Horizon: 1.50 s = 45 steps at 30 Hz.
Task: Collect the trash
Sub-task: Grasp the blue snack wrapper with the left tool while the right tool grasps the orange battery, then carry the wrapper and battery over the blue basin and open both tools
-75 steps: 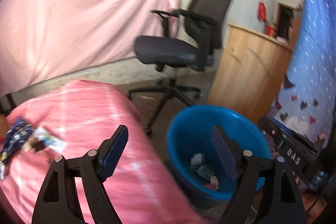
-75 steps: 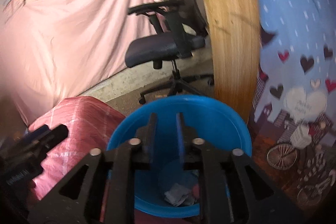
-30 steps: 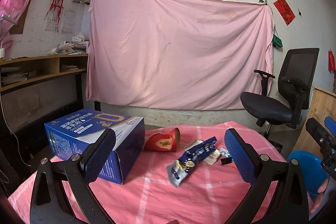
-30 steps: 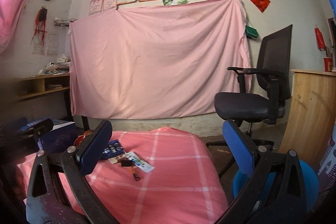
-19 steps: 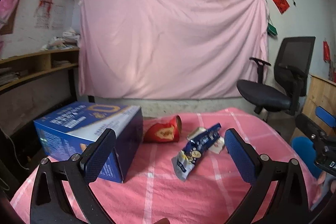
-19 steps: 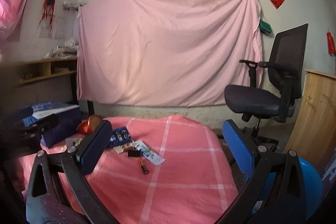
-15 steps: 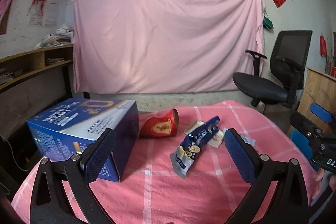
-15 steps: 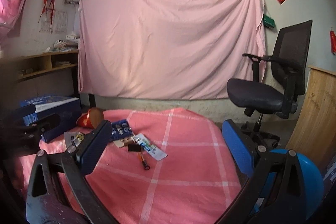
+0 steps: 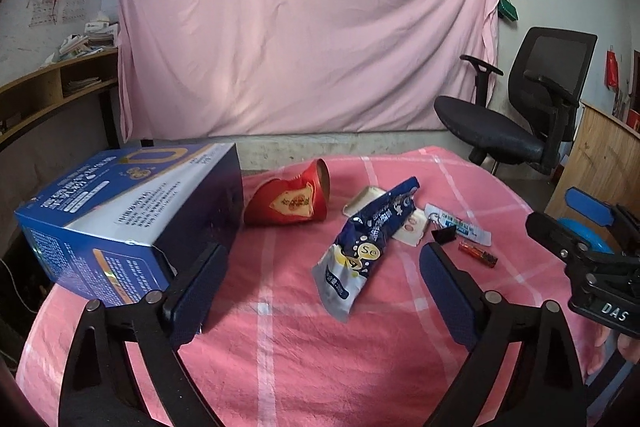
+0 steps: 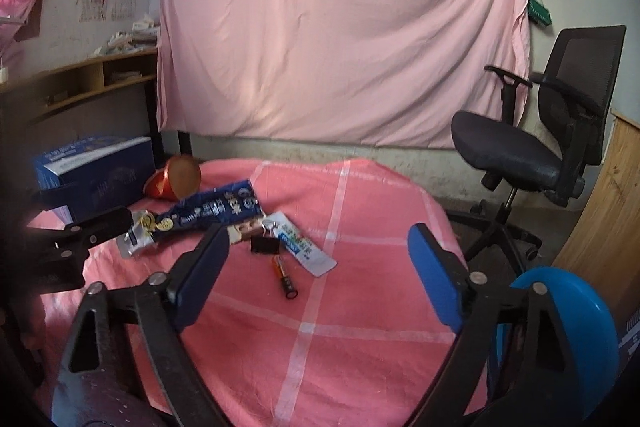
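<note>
Crumpled blue-and-silver snack wrapper is seen lying flat on the pink checked cloth, just ahead of the left gripper, between its widely spread fingers, which have just been narrowing with nothing clasped. Red paper cup, tipped over, contents not discernible. Right gripper: fingers likewise apart, just narrowing, orange battery ahead between them. Blue plastic basin lies beyond the right finger, interior hidden.

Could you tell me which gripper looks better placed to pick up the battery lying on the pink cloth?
Probably the right gripper: the battery lies almost centred between its open fingers. From the left gripper it sits off to the right, beyond the right finger, with the blue snack bag in front instead.
</note>
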### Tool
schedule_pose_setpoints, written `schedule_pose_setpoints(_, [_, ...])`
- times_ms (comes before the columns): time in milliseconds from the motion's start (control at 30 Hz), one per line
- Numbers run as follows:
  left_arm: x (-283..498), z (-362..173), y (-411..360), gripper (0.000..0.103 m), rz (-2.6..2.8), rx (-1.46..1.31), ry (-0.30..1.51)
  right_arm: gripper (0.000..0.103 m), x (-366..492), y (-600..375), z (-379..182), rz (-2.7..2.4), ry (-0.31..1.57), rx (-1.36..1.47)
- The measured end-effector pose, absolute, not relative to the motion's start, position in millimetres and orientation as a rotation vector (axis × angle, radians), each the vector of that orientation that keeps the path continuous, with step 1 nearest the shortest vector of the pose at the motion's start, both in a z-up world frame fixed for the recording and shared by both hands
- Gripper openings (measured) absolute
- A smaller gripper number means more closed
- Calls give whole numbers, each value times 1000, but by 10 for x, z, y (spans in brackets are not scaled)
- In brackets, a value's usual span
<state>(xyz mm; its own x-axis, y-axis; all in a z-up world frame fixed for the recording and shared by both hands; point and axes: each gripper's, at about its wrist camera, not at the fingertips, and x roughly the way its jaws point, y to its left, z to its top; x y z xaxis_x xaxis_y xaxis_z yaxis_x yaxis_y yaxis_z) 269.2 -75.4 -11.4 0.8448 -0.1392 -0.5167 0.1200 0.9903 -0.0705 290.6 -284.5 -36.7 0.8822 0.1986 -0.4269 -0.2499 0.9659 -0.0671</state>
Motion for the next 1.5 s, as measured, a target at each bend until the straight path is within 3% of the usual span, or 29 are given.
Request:
schedule_pose_setpoints(367, [2898,-219,-695,69,-171,-65,657,81,3136,-2861,-506,259,586,-106])
schedule_pose_setpoints(433, [2941,-231,-685,59,-184,-70,682,77,3207,-2848,-557,278,635,-106])
schedule_pose_setpoints(600, [3061,-285,-675,52,-205,-84,755,60,3331,-2813,-670,313,733,-110])
schedule_pose_setpoints(733, [3104,-281,-679,50,-210,-85,778,52,3423,-2803,-763,333,805,-100])
schedule_pose_setpoints(767, [3110,-274,-677,48,-213,-86,779,49,3426,-2809,-769,332,810,-97])
schedule_pose_setpoints(833, [3123,-261,-675,32,-213,-86,784,43,3425,-2835,-773,334,814,-87])
schedule_pose_setpoints(900, [3127,-255,-675,27,-211,-94,788,32,3418,-2836,-775,340,815,-82])
schedule_pose_setpoints(1000, [3114,-229,-677,24,-224,-107,783,25,3399,-2838,-783,353,819,-77])
schedule_pose_setpoints(1500, [2713,-87,-829,19,-261,-55,678,23,3151,-2921,-621,383,703,-14])
